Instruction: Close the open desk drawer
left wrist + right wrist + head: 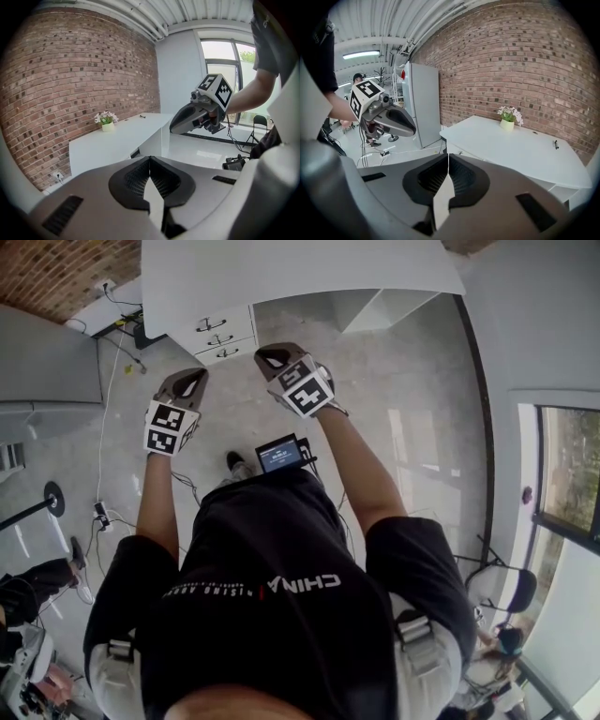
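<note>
A white desk (300, 268) stands ahead of me, with a white three-drawer unit (217, 335) under its left part. The drawer fronts carry dark handles; from above I cannot tell which one stands out. My left gripper (191, 374) is held in the air short of the unit, jaws shut and empty. My right gripper (268, 354) hovers just right of the unit, also shut on nothing. In the left gripper view my left gripper (150, 157) points toward the desk (122, 133), with the right gripper (173, 128) in view. The right gripper (448, 154) faces the desk (520, 145).
A small flower pot (507, 119) and a pen (556, 144) lie on the desk by the brick wall. A tall grey cabinet (424, 103) stands left of the desk. Cables (108, 427) run over the floor at left. A chair (511, 587) stands at the right.
</note>
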Action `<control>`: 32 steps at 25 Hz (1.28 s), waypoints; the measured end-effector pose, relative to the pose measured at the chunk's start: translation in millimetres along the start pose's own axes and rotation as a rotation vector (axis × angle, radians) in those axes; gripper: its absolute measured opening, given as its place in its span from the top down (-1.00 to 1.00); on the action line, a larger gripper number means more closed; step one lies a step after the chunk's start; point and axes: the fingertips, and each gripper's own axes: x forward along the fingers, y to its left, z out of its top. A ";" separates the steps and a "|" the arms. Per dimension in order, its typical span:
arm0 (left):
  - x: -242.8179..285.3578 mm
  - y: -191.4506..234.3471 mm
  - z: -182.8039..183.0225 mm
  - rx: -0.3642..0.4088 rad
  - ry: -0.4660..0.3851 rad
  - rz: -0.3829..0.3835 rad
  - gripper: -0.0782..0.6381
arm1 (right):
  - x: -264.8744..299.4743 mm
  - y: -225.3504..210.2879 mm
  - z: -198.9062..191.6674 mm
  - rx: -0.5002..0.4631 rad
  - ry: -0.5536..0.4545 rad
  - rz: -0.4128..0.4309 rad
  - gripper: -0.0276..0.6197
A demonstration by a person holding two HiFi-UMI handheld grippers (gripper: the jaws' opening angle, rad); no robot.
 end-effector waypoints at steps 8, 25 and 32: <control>-5.1 -48.2 2.1 -0.030 0.043 0.039 0.75 | -33.5 4.4 -34.4 0.006 0.009 0.065 0.87; -98.0 -175.4 -26.0 -0.054 -0.013 0.074 0.75 | -129.1 104.4 -93.5 0.041 -0.018 0.047 0.87; -150.3 -257.9 -81.0 -0.084 -0.007 0.067 0.75 | -179.5 189.6 -145.8 0.025 0.013 0.054 0.87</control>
